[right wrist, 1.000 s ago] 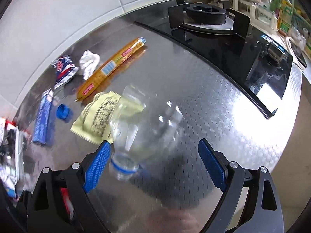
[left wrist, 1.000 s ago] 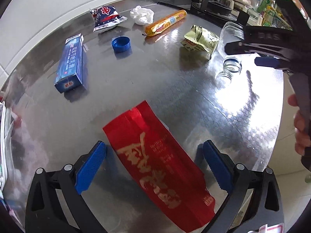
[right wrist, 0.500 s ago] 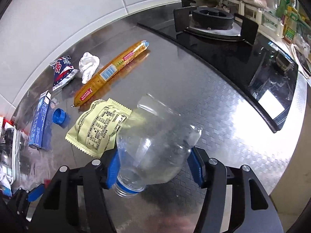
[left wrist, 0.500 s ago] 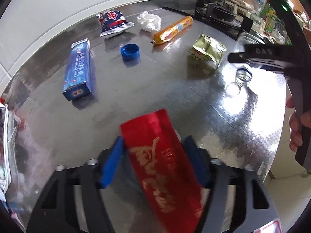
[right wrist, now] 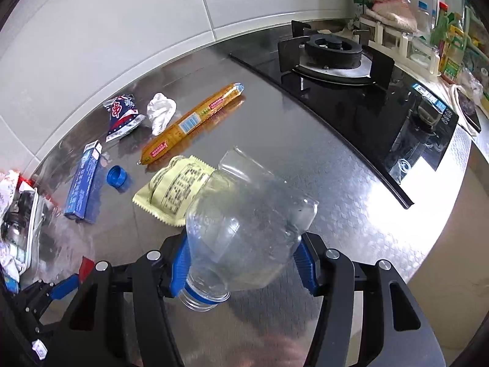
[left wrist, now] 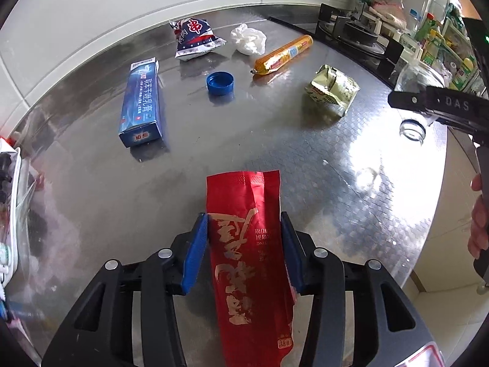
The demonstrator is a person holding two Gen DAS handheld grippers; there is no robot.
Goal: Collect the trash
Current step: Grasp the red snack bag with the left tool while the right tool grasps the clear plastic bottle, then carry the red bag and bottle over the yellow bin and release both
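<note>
My left gripper [left wrist: 244, 244] is shut on a red foil packet [left wrist: 247, 244] with gold lettering and holds it above the steel counter [left wrist: 351, 183]. My right gripper [right wrist: 241, 263] is shut on a crushed clear plastic bottle [right wrist: 247, 229] with a blue neck ring, lifted off the counter; the bottle also shows in the left wrist view [left wrist: 414, 91]. On the counter lie a blue toothpaste box [left wrist: 140, 104], a blue bottle cap [left wrist: 220, 83], a yellow-green wrapper [left wrist: 331, 90], an orange sausage stick [left wrist: 282, 55], a crumpled white tissue [left wrist: 248, 39] and a blue-red snack bag [left wrist: 194, 38].
A black gas stove [right wrist: 351, 70] takes up the counter's right part. Bottles and a rack [right wrist: 428, 30] stand behind it. Cluttered items in a tray [right wrist: 18, 223] sit at the far left. A tiled wall [right wrist: 122, 24] runs along the back.
Both grippers closed from open: the left on the red packet, the right on the bottle. Both objects have since been lifted off the counter.
</note>
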